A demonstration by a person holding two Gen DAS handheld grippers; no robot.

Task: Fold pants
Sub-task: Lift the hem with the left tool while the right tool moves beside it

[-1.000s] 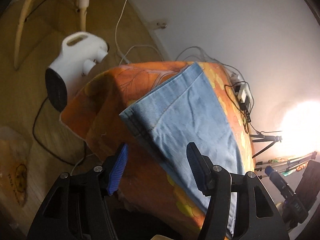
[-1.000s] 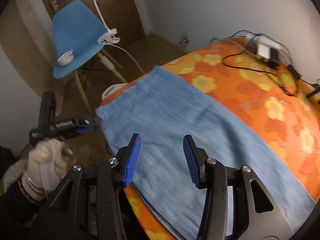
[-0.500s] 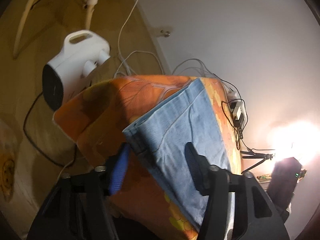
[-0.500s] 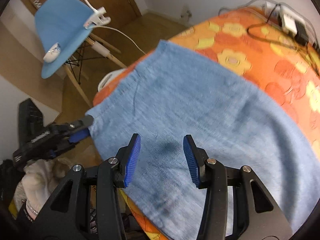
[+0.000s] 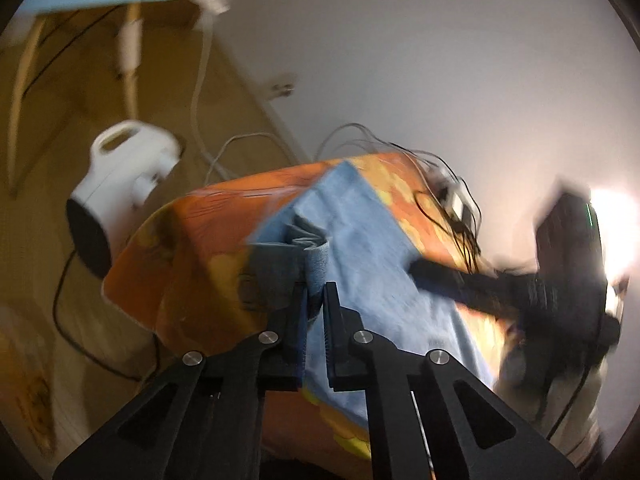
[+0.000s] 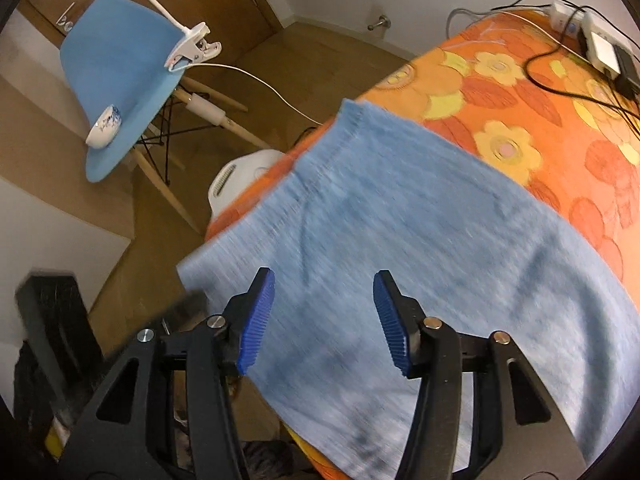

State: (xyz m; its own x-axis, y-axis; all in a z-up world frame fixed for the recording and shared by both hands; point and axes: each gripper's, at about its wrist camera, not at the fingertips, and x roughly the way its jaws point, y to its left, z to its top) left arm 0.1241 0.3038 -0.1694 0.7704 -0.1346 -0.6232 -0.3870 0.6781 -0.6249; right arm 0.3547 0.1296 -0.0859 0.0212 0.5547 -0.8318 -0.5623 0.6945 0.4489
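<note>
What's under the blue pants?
An orange flowered cloth lies under the pants, showing around them. What the cloth covers, and the cloth beneath the pants' middle, is hidden.

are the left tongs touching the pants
Touching: the left wrist view shows the left tongs shut on a bunched fold of the blue pants.

On my right, cables and a power strip crowd the table's far edge. The pants cover the near side. Off the left corner, a white heater stands on the floor.
</note>
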